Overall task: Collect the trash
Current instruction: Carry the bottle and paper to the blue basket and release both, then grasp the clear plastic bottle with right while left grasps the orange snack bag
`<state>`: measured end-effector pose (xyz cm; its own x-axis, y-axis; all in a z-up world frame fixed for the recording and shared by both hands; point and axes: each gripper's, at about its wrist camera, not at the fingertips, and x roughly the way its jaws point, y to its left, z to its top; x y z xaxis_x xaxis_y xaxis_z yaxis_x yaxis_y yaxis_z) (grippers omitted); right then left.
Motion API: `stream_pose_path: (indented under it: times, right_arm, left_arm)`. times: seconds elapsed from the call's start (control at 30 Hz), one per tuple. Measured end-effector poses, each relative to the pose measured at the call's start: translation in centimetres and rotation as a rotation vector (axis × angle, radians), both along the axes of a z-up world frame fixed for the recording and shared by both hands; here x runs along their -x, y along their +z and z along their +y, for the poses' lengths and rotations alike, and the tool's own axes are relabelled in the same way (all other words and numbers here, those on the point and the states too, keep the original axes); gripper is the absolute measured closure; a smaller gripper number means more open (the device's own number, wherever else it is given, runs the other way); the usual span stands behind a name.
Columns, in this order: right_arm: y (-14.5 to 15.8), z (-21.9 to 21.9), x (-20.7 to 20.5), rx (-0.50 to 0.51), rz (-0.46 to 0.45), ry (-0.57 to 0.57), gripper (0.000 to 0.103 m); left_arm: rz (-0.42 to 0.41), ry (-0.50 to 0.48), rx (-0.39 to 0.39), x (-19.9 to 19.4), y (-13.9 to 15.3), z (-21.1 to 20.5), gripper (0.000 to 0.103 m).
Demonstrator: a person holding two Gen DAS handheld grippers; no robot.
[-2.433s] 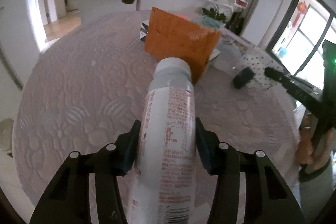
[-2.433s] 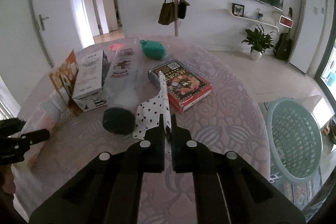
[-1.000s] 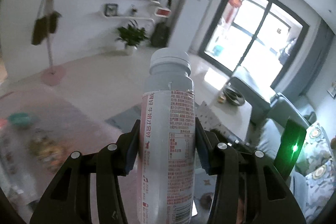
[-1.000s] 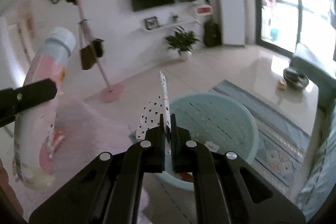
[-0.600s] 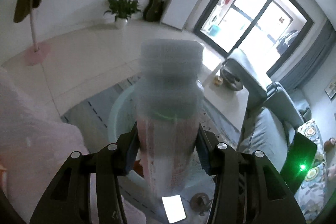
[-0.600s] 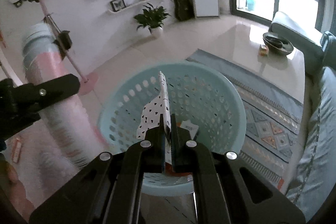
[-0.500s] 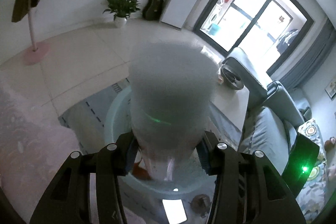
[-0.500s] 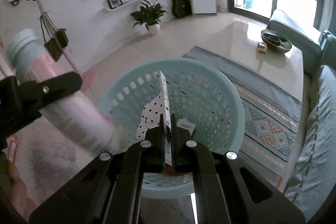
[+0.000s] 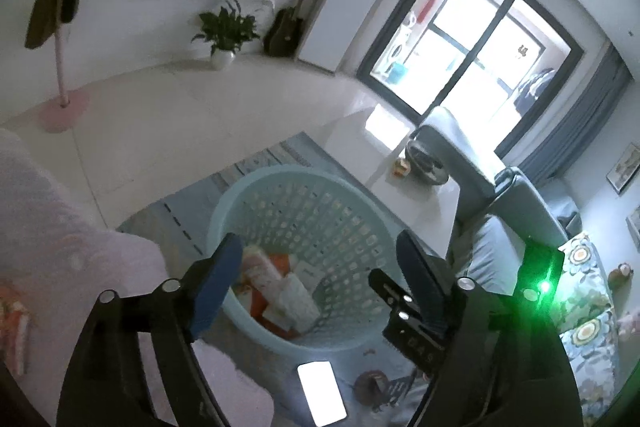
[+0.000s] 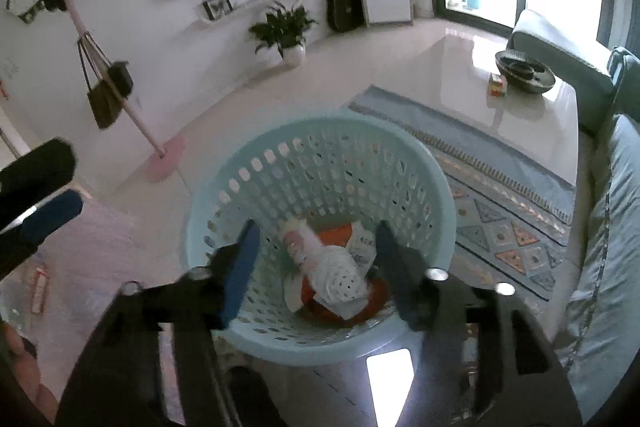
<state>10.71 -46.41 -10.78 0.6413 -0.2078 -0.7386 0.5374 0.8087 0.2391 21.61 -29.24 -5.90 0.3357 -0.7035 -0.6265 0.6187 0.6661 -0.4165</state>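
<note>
A light blue perforated laundry basket (image 9: 280, 179) (image 10: 400, 143) stands on the floor below both grippers. Inside it lie the pink-labelled white bottle (image 10: 298, 245) (image 9: 262, 267), the white black-dotted paper wrapper (image 10: 340, 277) and other orange and white trash. My left gripper (image 9: 318, 279) is open and empty above the basket's near side. My right gripper (image 10: 314, 263) is open and empty over the basket's middle. The left gripper's blue-padded fingers (image 10: 48, 211) show at the left edge of the right wrist view.
The pink tablecloth's edge (image 9: 60, 227) (image 10: 80, 247) hangs at the left. A patterned rug (image 10: 500, 211) lies under the basket, with a glossy coffee table (image 10: 500, 87) and grey sofa (image 9: 516, 219) to the right. A coat stand (image 10: 120, 95) and potted plant (image 10: 284, 27) stand by the far wall.
Both grippers swung from the table to above the basket. The left gripper opened and dropped the bottle; the right gripper opened and dropped the dotted wrapper. Both now lie in the basket.
</note>
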Motion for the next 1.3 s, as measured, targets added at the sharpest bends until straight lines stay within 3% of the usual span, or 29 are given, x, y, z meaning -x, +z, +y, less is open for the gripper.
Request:
stream_pose_path:
  times: [0.3, 0.63, 0.8, 0.93, 1.07, 1.13, 1.2, 1.3]
  right_arm:
    - [5.8, 5.5, 2.0, 0.041, -0.121, 0.123, 0.045]
    - [11.1, 17.2, 2.5, 0.124, -0.240, 0.369, 0.038]
    - [11.7, 23.3, 1.3, 0.153, -0.245, 0.499, 0.038]
    - [11.5, 27.4, 0.3, 0.197, -0.242, 0.579, 0.038]
    - [10.9, 30.9, -1.4, 0.199, -0.220, 0.661, 0.038]
    - [10.5, 32.0, -2.6, 0.186, -0.203, 0.698, 0.053]
    - [9.7, 32.8, -4.1, 0.162, -0.162, 0.728, 0.060]
    - [8.6, 33.4, -5.9, 0.119, -0.128, 0.750, 0.060]
  left_arm:
    - [-0.115, 0.092, 0.079, 5.3, 5.5, 8.6, 0.021]
    - [-0.217, 0.349, 0.114, 11.6, 8.8, 22.9, 0.020]
    - [-0.210, 0.518, 0.062, 12.7, 8.5, 30.3, 0.020]
    - [-0.178, 0.637, 0.030, 12.9, 7.3, 35.6, 0.020]
    - [-0.089, 0.738, 0.004, 11.8, 4.7, 39.6, 0.021]
    - [-0.023, 0.770, -0.011, 10.5, 3.1, 41.2, 0.022]
    - [0.029, 0.774, -0.002, 9.5, 1.9, 41.9, 0.025]
    - [0.087, 0.780, -0.010, 7.8, 0.0, 42.5, 0.028]
